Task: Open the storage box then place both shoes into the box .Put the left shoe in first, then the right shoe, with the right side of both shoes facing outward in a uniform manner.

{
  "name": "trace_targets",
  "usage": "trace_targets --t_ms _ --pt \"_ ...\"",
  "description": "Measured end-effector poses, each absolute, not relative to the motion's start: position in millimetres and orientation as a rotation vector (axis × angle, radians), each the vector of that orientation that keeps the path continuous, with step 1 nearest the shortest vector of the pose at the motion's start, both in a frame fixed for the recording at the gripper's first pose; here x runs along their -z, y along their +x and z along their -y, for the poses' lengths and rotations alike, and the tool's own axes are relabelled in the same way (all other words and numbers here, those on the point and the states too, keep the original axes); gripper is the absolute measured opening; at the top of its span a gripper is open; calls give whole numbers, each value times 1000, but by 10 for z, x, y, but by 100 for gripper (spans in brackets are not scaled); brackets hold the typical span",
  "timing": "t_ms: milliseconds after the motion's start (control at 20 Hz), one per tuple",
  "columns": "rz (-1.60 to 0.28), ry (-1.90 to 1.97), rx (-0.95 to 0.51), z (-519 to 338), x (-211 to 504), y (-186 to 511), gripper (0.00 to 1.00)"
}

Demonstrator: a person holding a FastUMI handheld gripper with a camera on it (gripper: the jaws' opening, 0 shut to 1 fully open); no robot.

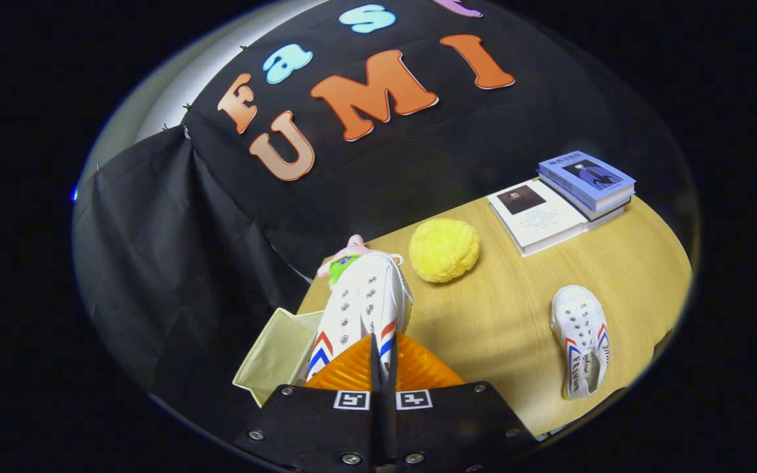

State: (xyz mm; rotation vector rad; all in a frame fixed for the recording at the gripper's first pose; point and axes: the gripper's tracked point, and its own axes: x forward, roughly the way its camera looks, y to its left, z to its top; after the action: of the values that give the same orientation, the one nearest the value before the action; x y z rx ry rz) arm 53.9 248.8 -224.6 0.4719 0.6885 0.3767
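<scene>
1. Gripper (pixel 378 355): fingers pressed nearly together, pinching the heel of 1 white shoe (pixel 362 309), held above the table's edge.
2. Open storage box (pixel 272 358): just beside the held shoe.
3. Second shoe (pixel 581 338): lying on the wooden table (pixel 503 315), well apart.

Even, fairly bright light falls from overhead onto the wooden table (pixel 516 315), which shows a soft sheen and short, faint shadows beside the yellow ball (pixel 444 249). The booth's cloth wall stays dim. A pale bright patch glows at eleven o'clock. Fisheye curvature bends the table's edge toward four o'clock, where detail softens slightly.
</scene>
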Motion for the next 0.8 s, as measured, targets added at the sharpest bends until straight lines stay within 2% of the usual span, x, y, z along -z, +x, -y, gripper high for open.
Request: trace_targets --t_ms 250,500,800 --pt "-664 486 -394 -3428 2066 531 0" --pt "-688 470 -416 -4487 2204 465 0" --pt "-758 353 -320 -5025 2741 438 0"
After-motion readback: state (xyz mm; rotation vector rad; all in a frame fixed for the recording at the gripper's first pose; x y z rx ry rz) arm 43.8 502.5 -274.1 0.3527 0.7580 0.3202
